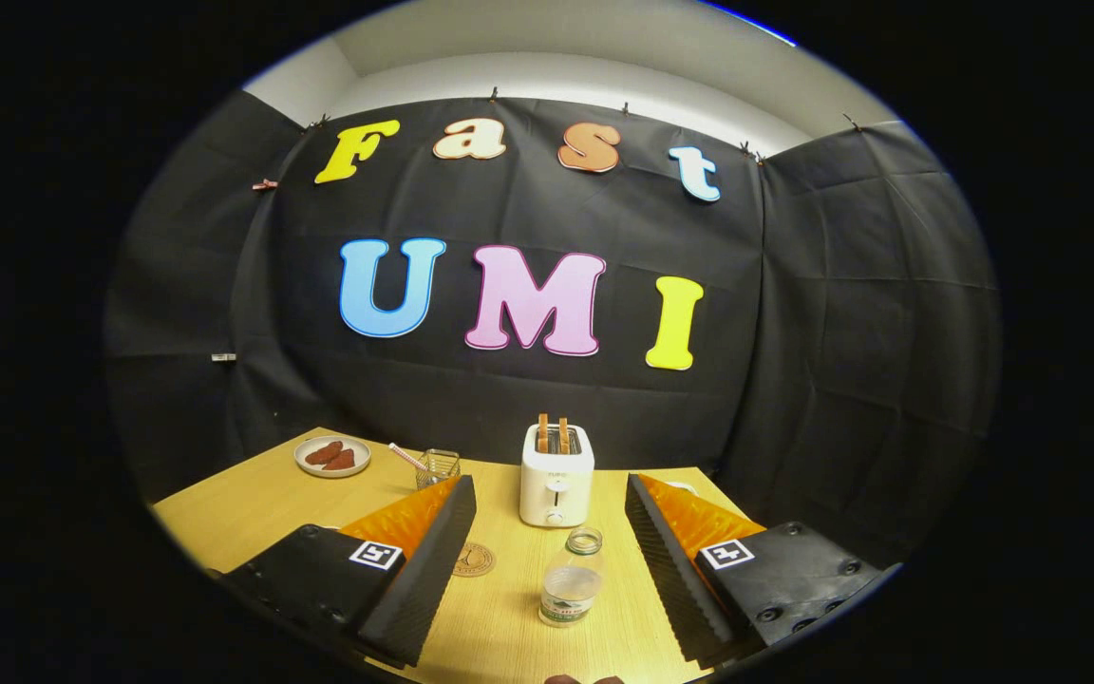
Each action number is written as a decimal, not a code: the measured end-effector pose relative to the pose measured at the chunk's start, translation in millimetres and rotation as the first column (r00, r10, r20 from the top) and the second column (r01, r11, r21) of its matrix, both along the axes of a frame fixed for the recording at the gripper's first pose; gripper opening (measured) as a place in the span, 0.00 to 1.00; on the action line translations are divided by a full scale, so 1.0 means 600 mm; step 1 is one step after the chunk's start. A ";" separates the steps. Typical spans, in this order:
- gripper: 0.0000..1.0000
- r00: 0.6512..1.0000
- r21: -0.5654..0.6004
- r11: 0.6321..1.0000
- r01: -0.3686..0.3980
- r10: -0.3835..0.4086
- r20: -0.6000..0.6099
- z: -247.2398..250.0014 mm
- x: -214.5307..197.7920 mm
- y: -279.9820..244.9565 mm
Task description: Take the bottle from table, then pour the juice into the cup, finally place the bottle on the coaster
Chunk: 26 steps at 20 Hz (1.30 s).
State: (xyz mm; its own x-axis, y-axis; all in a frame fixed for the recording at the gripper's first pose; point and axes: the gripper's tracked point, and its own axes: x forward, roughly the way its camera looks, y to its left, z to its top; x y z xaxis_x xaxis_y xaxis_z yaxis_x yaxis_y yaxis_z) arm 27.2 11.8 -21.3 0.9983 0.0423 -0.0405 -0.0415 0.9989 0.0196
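Gripper [547, 560] gapes wide, holding nothing; the uncapped bottle [571, 579] stands on the tabletop [253, 503] between its fingers. Best to centre the bottle, close gently around its middle, keep it upright. Coaster [474, 560] lies just left.

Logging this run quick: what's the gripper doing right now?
Gripper: open, holding nothing; the bottle stands on the table between its fingers, untouched.

We've got a white toaster [556, 487] with two slices sticking up at the tabletop's [253, 503] far edge, and a plate [332, 456] of brown pieces off left.
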 end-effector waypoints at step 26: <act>0.98 0.994 0.074 0.993 -0.086 0.091 -0.066 -0.184 0.093 -0.032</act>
